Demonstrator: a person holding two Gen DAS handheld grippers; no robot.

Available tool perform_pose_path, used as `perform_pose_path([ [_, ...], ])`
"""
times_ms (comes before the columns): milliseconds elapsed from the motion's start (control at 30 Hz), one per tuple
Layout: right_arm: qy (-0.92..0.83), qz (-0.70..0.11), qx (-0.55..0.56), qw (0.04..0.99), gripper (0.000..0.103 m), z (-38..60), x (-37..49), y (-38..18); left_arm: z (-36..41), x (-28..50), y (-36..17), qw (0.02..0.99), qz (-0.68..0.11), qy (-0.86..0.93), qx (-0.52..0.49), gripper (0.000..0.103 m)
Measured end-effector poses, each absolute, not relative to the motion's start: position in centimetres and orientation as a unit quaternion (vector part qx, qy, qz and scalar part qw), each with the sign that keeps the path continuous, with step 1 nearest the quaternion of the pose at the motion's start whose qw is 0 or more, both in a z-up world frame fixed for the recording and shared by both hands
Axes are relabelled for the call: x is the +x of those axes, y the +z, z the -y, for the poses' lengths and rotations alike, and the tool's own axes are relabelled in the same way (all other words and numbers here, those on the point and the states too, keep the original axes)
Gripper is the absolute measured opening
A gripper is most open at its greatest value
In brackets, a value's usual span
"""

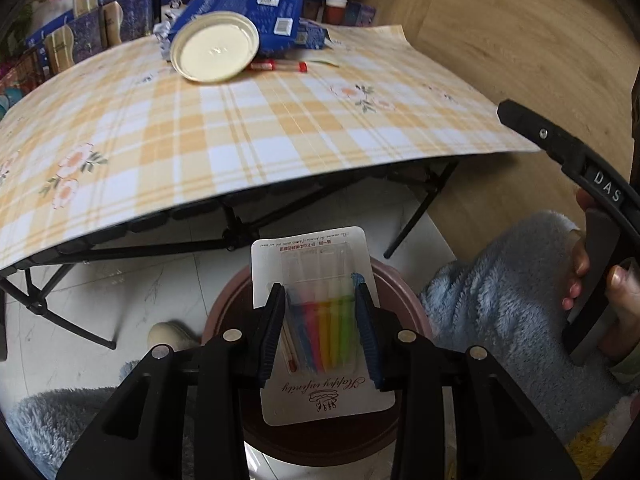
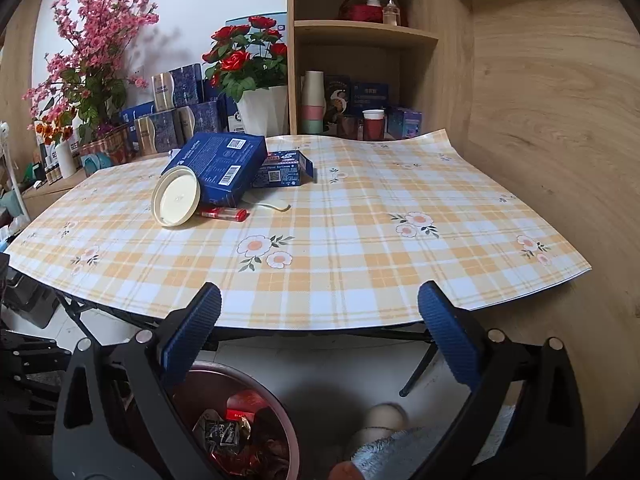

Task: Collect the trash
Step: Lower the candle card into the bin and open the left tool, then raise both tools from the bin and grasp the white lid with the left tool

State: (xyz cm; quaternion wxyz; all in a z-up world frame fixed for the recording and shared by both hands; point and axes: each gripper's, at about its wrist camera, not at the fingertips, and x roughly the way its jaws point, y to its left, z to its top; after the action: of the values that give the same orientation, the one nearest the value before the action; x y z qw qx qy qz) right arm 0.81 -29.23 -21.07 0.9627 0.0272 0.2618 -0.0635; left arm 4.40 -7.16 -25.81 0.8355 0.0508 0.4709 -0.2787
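The left gripper (image 1: 320,320) pinches a blister card of coloured candles (image 1: 322,320) above the maroon bin (image 1: 404,300), hiding most of its inside, while the right gripper (image 2: 320,320) gapes wide with nothing between its pads, facing the checked table (image 2: 360,240) where a round lid (image 2: 176,196), blue box (image 2: 224,164) and red lighter (image 2: 224,213) lie.

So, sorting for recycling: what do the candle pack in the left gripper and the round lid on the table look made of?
Candle pack: matte white printed card with a clear, glossy plastic blister. Round lid: probably cream plastic, smooth with a shiny glint; possibly coated paper.
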Motion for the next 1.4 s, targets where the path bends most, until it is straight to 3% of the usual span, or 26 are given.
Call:
perform_pose_path([
  [100, -0.062, -0.263, 0.034, 0.962, 0.097, 29.4, 0.7, -21.1, 7.3, 4.4, -26.0, 0.834, -0.473, -0.279, 0.05, 0.049],
  [167, -0.062, -0.263, 0.039, 0.962, 0.097, 29.5, 0.7, -21.1, 7.0, 4.3, -25.8, 0.84, -0.465, -0.275, 0.045, 0.073],
  [267, -0.071, -0.268, 0.046, 0.96, 0.097, 29.7, 0.9, -21.3, 6.4, 4.4, -25.2, 0.854, -0.453, -0.254, 0.036, 0.084],
  [767, -0.08, -0.265, 0.081, 0.957, 0.097, 30.8, 1.1, -22.0, 2.6, 5.2, -23.2, 0.892, -0.412, -0.183, -0.047, 0.096],
  [1167, -0.045, -0.253, 0.102, 0.961, 0.097, 30.5, 1.6, -22.0, 1.4, 4.4, -20.3, 0.934, -0.326, -0.141, -0.044, 0.097],
  [1400, -0.049, -0.273, 0.115, 0.954, 0.097, 30.7, 3.3, -22.2, 2.4, 7.9, -18.6, 0.933, -0.319, -0.167, -0.011, 0.097],
])
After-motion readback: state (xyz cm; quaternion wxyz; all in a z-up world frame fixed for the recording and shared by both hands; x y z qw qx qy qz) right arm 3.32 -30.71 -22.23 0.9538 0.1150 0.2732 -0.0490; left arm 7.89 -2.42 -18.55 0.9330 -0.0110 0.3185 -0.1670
